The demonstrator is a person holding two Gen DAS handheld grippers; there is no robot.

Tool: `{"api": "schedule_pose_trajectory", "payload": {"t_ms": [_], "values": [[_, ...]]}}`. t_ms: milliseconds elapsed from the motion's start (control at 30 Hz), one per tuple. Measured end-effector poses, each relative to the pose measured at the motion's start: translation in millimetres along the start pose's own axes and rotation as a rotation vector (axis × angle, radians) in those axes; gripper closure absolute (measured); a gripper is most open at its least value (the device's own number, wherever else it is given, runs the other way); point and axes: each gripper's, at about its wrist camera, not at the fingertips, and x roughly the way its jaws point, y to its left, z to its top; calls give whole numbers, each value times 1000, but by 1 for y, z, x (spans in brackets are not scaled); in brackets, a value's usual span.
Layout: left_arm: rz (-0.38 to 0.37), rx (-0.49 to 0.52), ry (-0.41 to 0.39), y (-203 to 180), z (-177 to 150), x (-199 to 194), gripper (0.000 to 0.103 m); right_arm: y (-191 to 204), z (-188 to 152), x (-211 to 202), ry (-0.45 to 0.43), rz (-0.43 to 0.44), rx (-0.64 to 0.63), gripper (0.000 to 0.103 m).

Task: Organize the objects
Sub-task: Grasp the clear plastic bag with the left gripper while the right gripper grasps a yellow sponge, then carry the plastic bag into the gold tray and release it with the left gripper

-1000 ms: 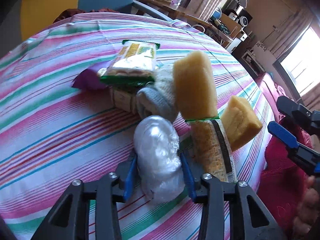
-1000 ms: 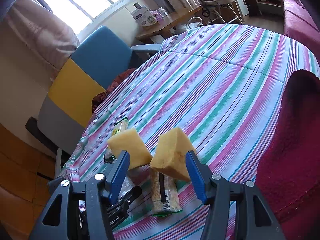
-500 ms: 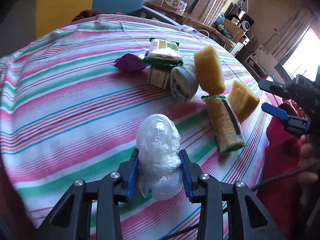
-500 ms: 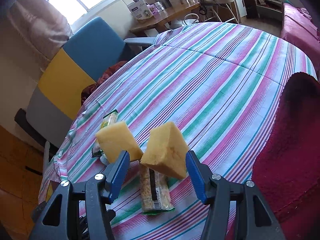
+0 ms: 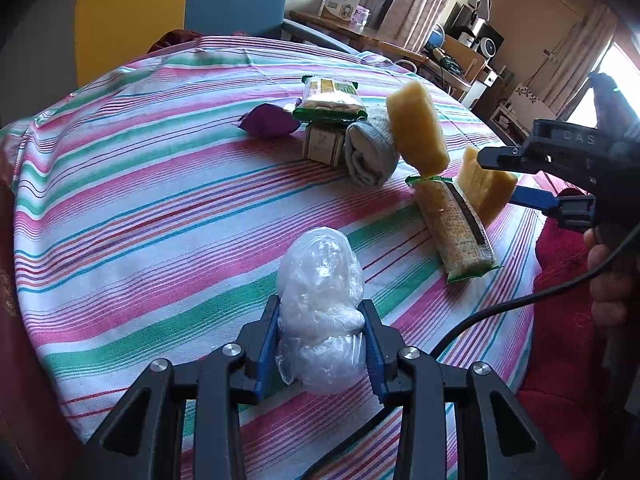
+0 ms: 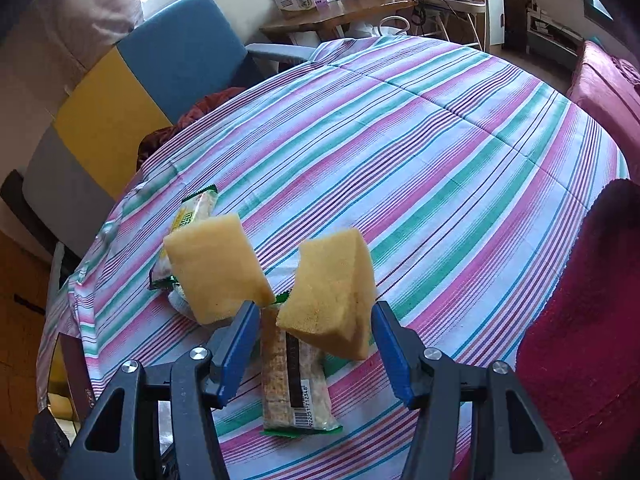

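Note:
My left gripper (image 5: 320, 308) is shut on a crumpled clear plastic bag (image 5: 320, 280), held low over the striped tablecloth (image 5: 140, 220) near its front edge. Farther back lies a pile: a purple pouch (image 5: 266, 120), a green biscuit pack (image 5: 328, 100) on a small box (image 5: 322, 146), a rolled grey sock (image 5: 370, 152), a tall yellow sponge (image 5: 416, 128) and a long cracker pack (image 5: 454, 224). My right gripper (image 6: 315, 308) stands open around a second yellow sponge (image 6: 332, 296); a gap shows at its left finger. That sponge leans by the cracker pack (image 6: 296, 380).
A blue, yellow and grey chair (image 6: 132, 80) stands behind the table. A dark red cloth (image 6: 592, 320) covers the right side. A wooden desk with boxes (image 6: 340, 12) and shelves stand in the background. A black cable (image 5: 500, 308) trails over the table's right edge.
The left gripper has drawn back from the pile with the plastic bag in it. The right gripper has come in from the right and now straddles the second sponge.

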Motion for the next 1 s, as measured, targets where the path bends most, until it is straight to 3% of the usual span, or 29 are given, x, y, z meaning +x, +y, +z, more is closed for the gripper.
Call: {"api": "schedule_pose_trajectory", "payload": {"t_ms": [100,200,300,567,800,1000], "values": [[1,-1,-6,0,-1,0,64,1,3,2,-19,-39,-13,46],[9,9,-14,0,-4,-3,64,3,3,11,7,-91,-39,66],[7,8,-20,1,-5,-3,64,3,3,6,-27,-103,-47,72],[-20,-45,-19,7,-5,-17,66,-4,8,-7,-86,-60,-16,72],[-47,-23,-90,1,-11,-61,66,-3,7,-13,-110,-28,-5,72],[8,-39,-157,19,-17,-109,66,-3,7,-18,-136,7,7,72]]}}
